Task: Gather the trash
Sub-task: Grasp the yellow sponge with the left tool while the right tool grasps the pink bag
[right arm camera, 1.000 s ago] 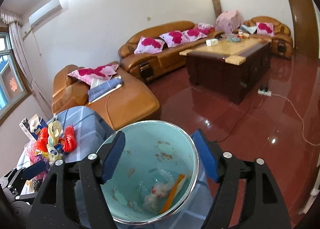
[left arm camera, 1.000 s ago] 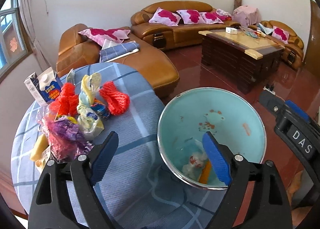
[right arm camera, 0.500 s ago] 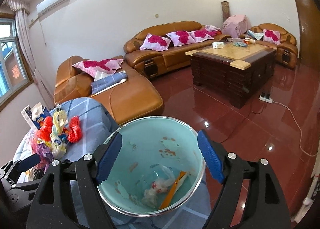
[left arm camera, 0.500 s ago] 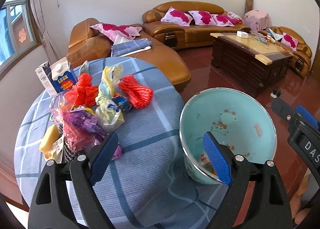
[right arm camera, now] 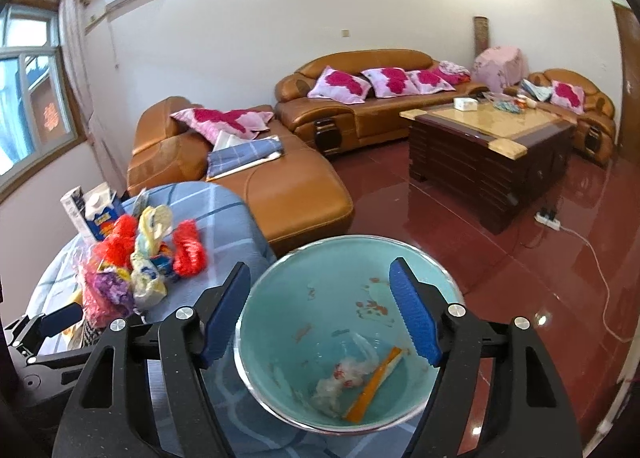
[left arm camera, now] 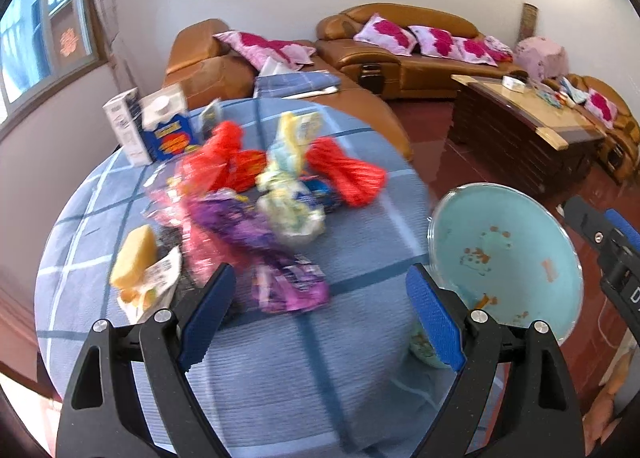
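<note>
Several pieces of trash lie heaped on the left of the round blue-checked surface: a blue and white carton at the far edge, red mesh nets, a yellow sponge and a purple wrapper. Just before that heap hangs the left claw, its jaws spread wide with only the cloth between them. Right of it, beside the surface's edge, stands the teal bin with a crumpled wrapper and an orange strip inside, and above its mouth the right claw is closing on nothing.
</note>
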A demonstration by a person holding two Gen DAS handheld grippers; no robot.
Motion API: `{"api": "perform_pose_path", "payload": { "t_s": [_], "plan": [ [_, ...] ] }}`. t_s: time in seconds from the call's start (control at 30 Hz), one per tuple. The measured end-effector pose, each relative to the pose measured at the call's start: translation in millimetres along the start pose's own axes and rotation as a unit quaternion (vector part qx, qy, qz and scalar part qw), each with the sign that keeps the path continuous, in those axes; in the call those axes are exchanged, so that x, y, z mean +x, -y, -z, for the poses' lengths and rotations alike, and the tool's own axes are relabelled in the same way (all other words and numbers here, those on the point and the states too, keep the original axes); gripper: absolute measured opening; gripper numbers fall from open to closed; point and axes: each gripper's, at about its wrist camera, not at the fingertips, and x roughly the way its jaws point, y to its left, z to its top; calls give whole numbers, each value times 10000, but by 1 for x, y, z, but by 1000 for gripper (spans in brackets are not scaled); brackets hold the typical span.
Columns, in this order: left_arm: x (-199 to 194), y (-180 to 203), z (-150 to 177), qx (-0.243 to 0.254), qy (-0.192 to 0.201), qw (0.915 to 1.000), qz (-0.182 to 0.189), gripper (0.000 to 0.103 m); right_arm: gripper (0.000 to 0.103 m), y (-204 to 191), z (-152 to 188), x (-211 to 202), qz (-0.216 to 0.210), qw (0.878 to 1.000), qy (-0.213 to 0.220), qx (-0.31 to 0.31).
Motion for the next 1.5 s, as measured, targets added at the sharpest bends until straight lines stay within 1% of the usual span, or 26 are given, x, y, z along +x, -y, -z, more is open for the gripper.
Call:
{"api": "perform_pose_path", "payload": {
  "t_s": [0.1,0.27,0.4,0.57,0.7,0.83,0.97,1.03,1.1,1.13,1.2,1.23,1.27,1.3,1.37,1.5],
  "plan": [
    [5,-23,3,-154,-48,9997,-179,85,68,-20,1,6,-167,9997,-74,-166],
    [10,-71,8,-473,-121,9977,-475,85,67,-50,3,14,-434,9982,-154,-387],
    [14,-114,12,-759,-138,9937,-816,85,65,-76,5,20,-681,9956,-214,-600],
    [20,-158,11,-1230,-202,9867,-1040,85,62,-108,5,32,-1037,9909,-312,-798],
    [32,-171,6,-1365,-266,9840,-1110,85,60,-136,4,39,-1371,9851,-387,-963],
    [50,-182,1,-1561,-405,9811,-1070,84,60,-149,4,42,-1448,9831,-417,-1041],
    [62,-185,-1,-1558,-477,9818,-971,81,60,-151,4,47,-1489,9822,-510,-1027],
    [67,-186,0,-1560,-523,9824,-889,76,60,-154,3,51,-1531,9814,-556,-1017],
    [74,-189,2,-1613,-627,9825,-688,64,60,-159,2,53,-1553,9804,-567,-1068],
    [76,-190,2,-1627,-659,9826,-604,60,60,-162,2,54,-1569,9799,-575,-1091],
    [77,-190,3,-1601,-657,9835,-524,44,58,-168,3,55,-1638,9781,-600,-1134],
    [77,-191,3,-1588,-635,9842,-454,39,57,-171,3,56,-1664,9774,-606,-1158],
    [76,-191,3,-1589,-614,9846,-390,29,56,-175,3,57,-1700,9761,-615,-1202],
    [74,-192,3,-1590,-591,9848,-362,29,55,-177,4,57,-1722,9755,-619,-1221],
    [67,-195,1,-1536,-459,9859,-476,29,54,-184,3,58,-1801,9734,-639,-1264],
    [54,-208,-1,-1604,-304,9856,-450,29,53,-199,6,57,-1969,9681,-659,-1403]
  ]
}}
